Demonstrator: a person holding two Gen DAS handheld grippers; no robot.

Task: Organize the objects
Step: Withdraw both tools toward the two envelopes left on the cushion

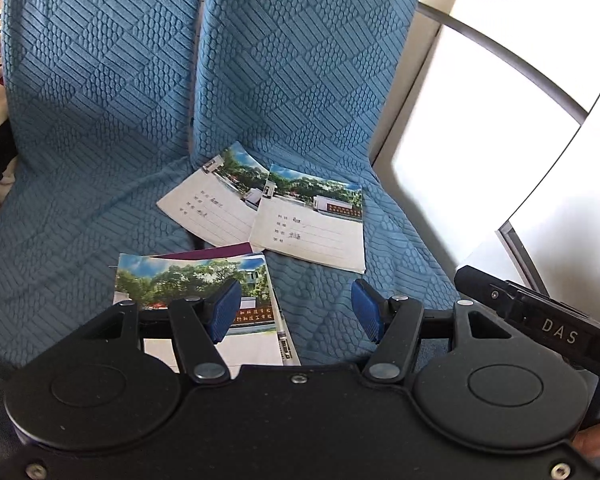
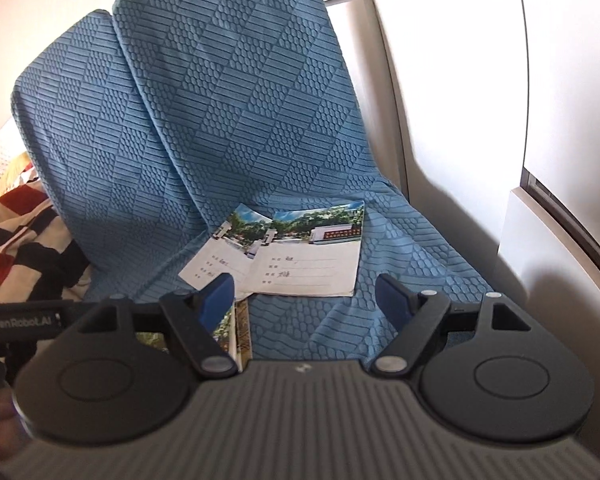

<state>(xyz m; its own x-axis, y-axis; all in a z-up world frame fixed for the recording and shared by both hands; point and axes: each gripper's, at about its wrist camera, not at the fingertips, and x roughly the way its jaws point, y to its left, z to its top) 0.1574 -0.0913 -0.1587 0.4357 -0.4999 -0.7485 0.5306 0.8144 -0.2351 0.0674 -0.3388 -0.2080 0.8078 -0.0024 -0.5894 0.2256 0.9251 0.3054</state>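
Barely started, judging by the spread — three thin paper notebooks with photo covers are scattered on the blue textured sofa cover (image 1: 100,128). The right-hand notebook (image 1: 310,220) lies squarish, the left one (image 1: 216,196) is skewed diagonally, the nearest (image 1: 196,280) points away. Left gripper (image 1: 296,312) and right gripper (image 2: 308,304) are both held agape — nothing gripped.

Brightness: daylit and bright in both views.
Light source: the window (image 1: 480,128) on the right, blown out to plain white.
Glare: the pale wall (image 2: 440,80) beside it is washed out, its detail lost.
Shadows: soft; a dark crease between the two blue back cushions (image 1: 100,80).
Blur: right side of each view smeared; left gripper (image 1: 296,314) body sharp.
Distortion: fisheye bends the window frame and cushion edges; corners go dark.
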